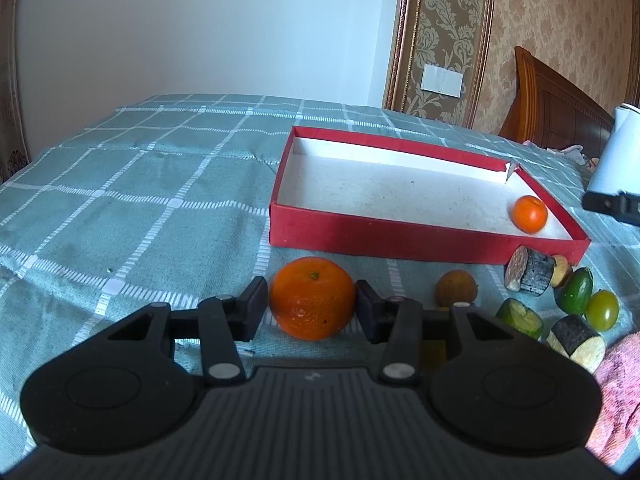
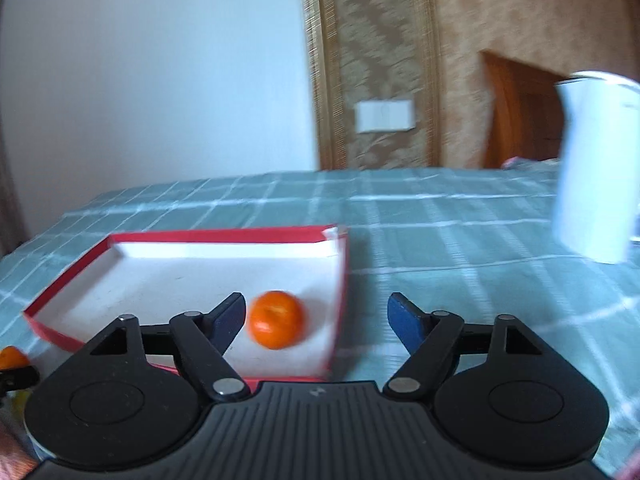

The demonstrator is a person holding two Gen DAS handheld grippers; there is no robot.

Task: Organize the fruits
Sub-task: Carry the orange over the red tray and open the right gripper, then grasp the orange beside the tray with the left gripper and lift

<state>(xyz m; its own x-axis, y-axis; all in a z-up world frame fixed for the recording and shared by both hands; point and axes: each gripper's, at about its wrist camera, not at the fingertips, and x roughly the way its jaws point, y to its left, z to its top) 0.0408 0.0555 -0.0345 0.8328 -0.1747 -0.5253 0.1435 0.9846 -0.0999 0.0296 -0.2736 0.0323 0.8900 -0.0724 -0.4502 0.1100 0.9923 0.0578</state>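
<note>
The left gripper [image 1: 311, 308] pinches the big orange [image 1: 313, 298] below the red box [image 1: 400, 236]'s front edge. The right gripper [image 2: 316, 322] is spread wide, low in its view, over the box corner by the small orange [image 2: 276, 317].

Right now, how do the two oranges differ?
The big orange lies on the tablecloth, outside the red box, while the small orange lies inside it, in a corner. The big orange sits between the left hand-held gripper's fingers; the small orange lies free. Both are round and bright orange.
</note>
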